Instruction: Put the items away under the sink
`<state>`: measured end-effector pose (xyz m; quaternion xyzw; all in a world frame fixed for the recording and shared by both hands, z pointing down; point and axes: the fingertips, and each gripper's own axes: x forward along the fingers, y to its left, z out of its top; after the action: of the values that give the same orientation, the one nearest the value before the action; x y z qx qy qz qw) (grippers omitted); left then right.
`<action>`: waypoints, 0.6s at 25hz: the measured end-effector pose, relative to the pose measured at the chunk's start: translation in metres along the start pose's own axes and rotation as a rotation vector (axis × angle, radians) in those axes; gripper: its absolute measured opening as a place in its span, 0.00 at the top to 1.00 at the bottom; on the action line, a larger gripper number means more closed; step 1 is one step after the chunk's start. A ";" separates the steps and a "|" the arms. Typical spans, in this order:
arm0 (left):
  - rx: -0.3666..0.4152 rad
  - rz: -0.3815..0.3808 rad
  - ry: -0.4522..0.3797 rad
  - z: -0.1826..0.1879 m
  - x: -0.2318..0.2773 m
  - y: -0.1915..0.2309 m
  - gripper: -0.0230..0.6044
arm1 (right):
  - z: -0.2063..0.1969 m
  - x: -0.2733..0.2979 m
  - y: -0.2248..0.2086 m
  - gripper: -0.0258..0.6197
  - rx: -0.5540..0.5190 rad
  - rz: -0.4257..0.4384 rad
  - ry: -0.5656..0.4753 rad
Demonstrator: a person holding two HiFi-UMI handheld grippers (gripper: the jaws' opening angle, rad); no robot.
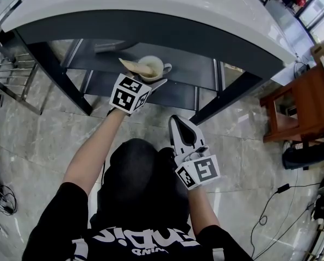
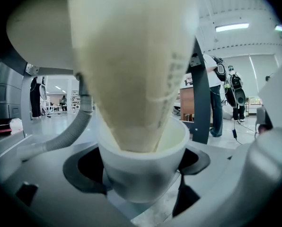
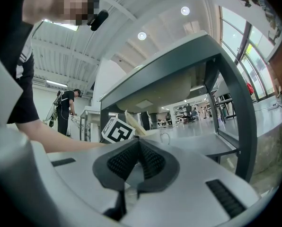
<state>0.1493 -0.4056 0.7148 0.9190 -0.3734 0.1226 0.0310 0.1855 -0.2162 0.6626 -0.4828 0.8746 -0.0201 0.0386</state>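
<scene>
Under-sink opening: framed on both sides, capped from above

You can reach the dark grey shelf [image 1: 192, 69] at upper centre only between the slanted dark left leg [image 1: 58, 75] and the slanted dark right leg [image 1: 227, 97], under the curved white countertop [image 1: 205, 15]. A grey ribbed drain hose [image 2: 67, 134] hangs at left. The white ceramic mug [image 1: 156, 65] fills the middle.

Grey marble floor [image 1: 37, 140], brown wooden table [image 1: 306, 99] at right, black cable [image 1: 282, 188] on floor, metal rack [image 1: 8, 69] at left

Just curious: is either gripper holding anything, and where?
The left gripper grips the white cup around its body; the right gripper is shut and empty.
</scene>
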 end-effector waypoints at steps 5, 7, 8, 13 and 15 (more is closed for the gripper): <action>-0.018 0.017 -0.012 0.004 0.010 0.005 0.23 | -0.004 -0.001 -0.001 0.93 0.004 -0.005 0.005; -0.025 0.022 -0.018 0.005 0.013 0.005 0.23 | -0.005 -0.002 -0.003 0.93 0.007 -0.008 0.006; -0.026 0.025 -0.021 0.006 0.014 0.006 0.23 | -0.005 -0.002 -0.004 0.93 0.008 -0.010 0.006; -0.047 0.059 -0.042 0.008 0.022 0.012 0.23 | -0.006 -0.002 -0.005 0.93 0.007 -0.011 0.007; -0.063 0.083 -0.053 0.009 0.024 0.017 0.23 | -0.007 -0.002 -0.003 0.93 0.007 -0.010 0.010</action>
<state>0.1560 -0.4354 0.7118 0.9042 -0.4155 0.0876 0.0448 0.1885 -0.2166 0.6697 -0.4868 0.8724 -0.0258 0.0357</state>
